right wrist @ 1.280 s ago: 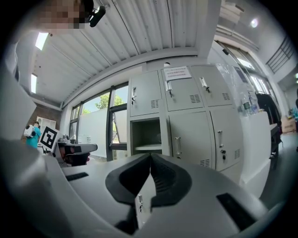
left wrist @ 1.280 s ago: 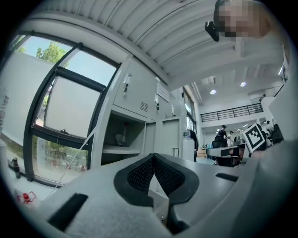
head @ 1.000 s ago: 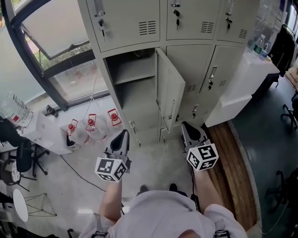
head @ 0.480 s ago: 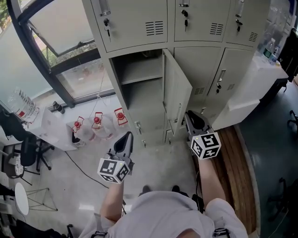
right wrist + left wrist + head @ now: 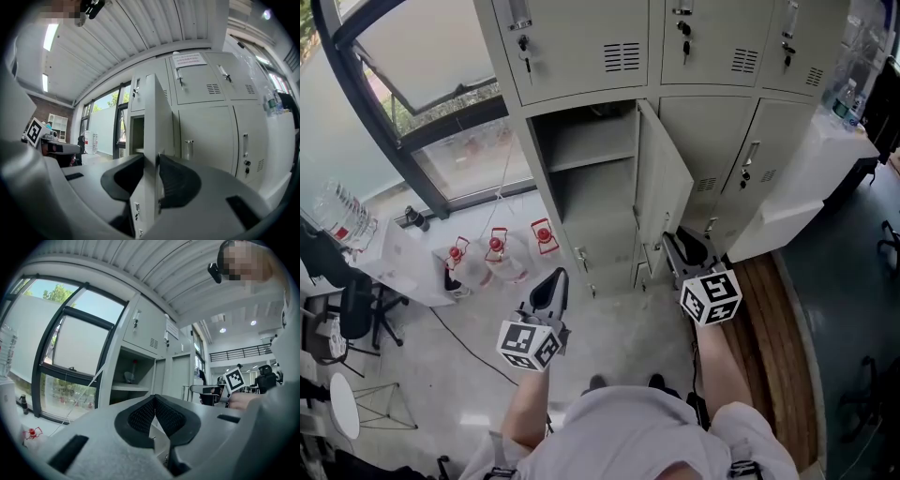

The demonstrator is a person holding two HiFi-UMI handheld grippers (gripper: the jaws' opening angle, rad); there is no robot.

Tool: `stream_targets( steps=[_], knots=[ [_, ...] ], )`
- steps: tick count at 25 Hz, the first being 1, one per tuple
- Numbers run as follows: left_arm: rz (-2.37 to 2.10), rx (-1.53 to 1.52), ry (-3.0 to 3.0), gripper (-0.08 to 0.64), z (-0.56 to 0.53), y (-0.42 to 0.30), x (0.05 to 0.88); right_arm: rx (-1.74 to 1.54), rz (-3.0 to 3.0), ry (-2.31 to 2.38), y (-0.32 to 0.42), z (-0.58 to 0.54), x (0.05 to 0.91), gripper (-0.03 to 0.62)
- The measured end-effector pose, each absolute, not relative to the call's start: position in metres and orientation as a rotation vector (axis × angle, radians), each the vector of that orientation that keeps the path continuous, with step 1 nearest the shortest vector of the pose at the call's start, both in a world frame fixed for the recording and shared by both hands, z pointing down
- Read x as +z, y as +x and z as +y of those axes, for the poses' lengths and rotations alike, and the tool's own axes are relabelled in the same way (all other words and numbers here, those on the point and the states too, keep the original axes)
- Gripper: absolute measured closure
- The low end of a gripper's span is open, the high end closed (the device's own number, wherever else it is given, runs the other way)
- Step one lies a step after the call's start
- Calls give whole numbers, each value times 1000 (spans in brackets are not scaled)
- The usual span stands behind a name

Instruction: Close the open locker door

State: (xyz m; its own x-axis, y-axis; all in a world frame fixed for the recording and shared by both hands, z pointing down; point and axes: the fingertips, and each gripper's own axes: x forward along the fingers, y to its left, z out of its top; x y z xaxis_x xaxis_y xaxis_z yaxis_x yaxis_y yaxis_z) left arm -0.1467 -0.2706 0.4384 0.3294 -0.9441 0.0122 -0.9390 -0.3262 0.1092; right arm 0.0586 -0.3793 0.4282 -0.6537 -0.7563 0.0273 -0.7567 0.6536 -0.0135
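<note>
Right gripper [image 5: 677,246] at the edge of the open grey metal locker door [image 5: 154,122].
Its jaws have just been opening and straddle that edge; the left gripper [image 5: 154,398] is closed and empty. Left of it, red-capped clear water jugs [image 5: 497,255] stand on pale floor. The upper locker's paper notice [image 5: 188,59] is unreadable.

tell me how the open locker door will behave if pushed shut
The open locker door looks like thin sheet metal hung by one side, so it should swing lightly yet stay stiff. Its painted face may be slippery; the right gripper, whose jaws have just been opening, straddles its edge.
</note>
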Motion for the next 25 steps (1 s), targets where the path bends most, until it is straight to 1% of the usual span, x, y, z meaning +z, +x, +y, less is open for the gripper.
stream_targets(
  steps=[11, 18, 25],
  knots=[
    [-1790, -90, 2438, 552, -265, -193, 447, 18, -2853, 1233, -10, -367, 428, 484],
    [-1833, -97, 2412, 552, -256, -228, 448, -29, -2848, 1181, -74, -373, 427, 514],
    [-1885, -112, 2354, 552, -247, -266, 454, -31, -2864, 1123, -134, -395, 427, 524]
  ],
)
